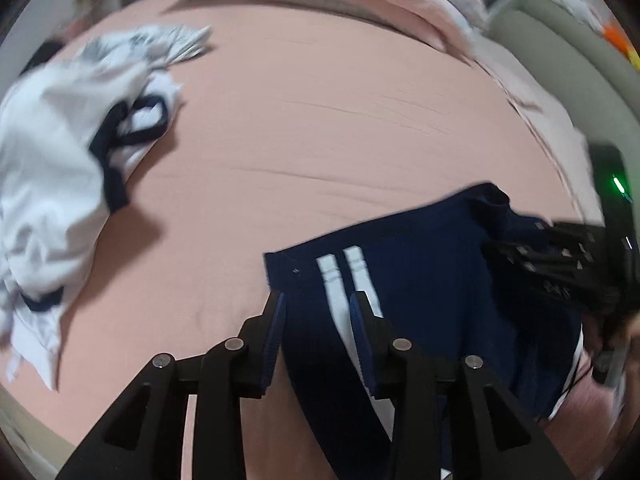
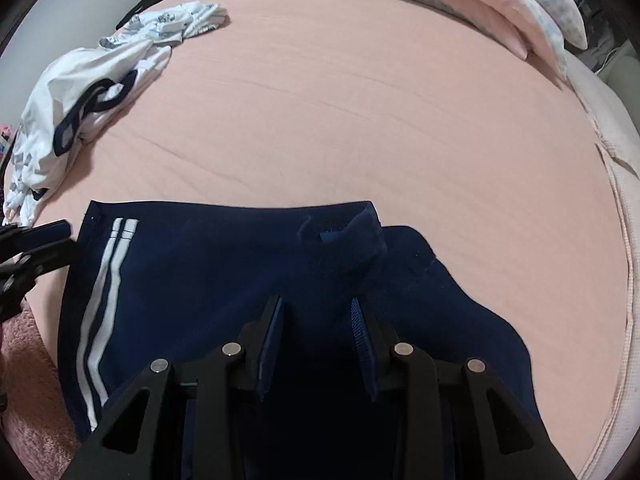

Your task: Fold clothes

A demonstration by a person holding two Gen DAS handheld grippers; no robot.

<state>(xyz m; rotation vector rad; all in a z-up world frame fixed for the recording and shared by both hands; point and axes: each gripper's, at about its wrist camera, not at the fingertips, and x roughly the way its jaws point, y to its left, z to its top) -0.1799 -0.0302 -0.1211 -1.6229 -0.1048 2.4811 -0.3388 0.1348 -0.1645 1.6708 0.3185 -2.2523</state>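
Observation:
Navy shorts with white side stripes (image 2: pixel 224 280) lie on the pink bed sheet (image 2: pixel 360 120) at the near edge. My right gripper (image 2: pixel 318 308) is open above the middle of the shorts, fingers apart with nothing between them. My left gripper (image 1: pixel 318 304) is open over the striped left side of the shorts (image 1: pixel 420 280). The right gripper (image 1: pixel 560 256) shows in the left wrist view at the shorts' far side. The left gripper (image 2: pixel 36 240) shows at the left edge of the right wrist view.
A crumpled white garment with navy trim (image 2: pixel 80 100) lies at the left of the bed, and also shows in the left wrist view (image 1: pixel 60 160). Pink pillows and bedding (image 2: pixel 480 0) lie along the far edge. The bed's right edge (image 2: pixel 624 240) curves down.

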